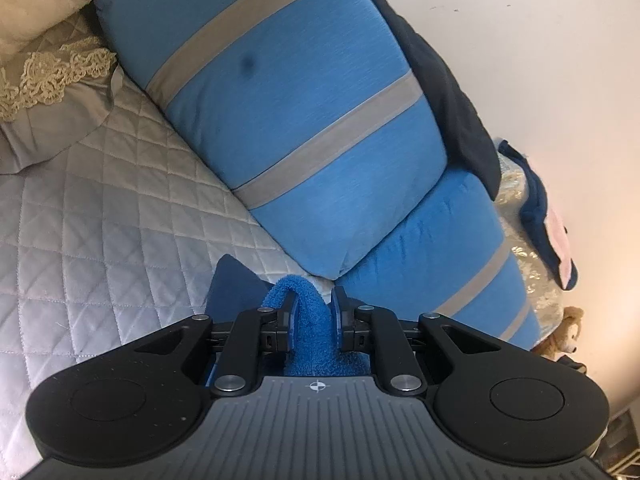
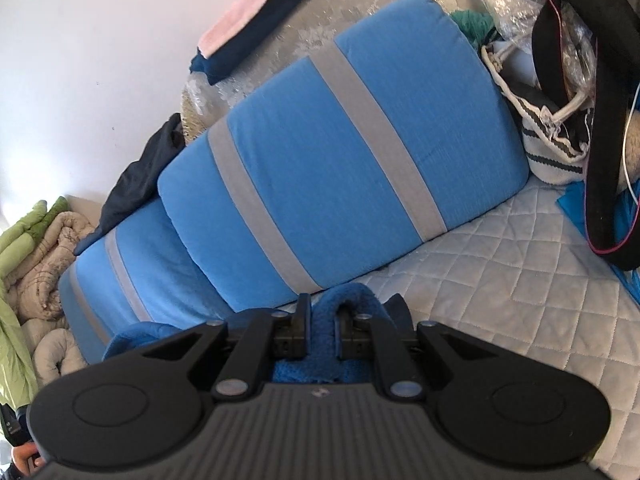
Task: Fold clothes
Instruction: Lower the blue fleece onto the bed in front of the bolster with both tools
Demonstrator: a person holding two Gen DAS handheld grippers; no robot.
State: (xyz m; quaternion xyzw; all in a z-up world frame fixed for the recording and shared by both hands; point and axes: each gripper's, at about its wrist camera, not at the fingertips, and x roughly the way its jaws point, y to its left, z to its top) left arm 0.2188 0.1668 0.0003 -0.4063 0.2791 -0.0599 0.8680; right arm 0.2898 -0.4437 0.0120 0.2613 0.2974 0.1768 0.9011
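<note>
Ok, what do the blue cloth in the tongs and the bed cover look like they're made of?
Blue cloth: probably terry or fleece; its surface looks fuzzy, looped and matte. Bed cover: apparently quilted satin-like fabric, pale grey, with diamond stitching and a slight sheen.

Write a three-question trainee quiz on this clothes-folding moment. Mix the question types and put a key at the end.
1. True or false: the left gripper is shut on the blue fleecy garment.
2. What does the right gripper hold? A) a white bag B) the blue fleecy garment C) nothing
3. Fill in: the blue cushions with grey stripes rest on a quilted ____ bedspread.

Key: 1 true; 2 B; 3 grey.
</note>
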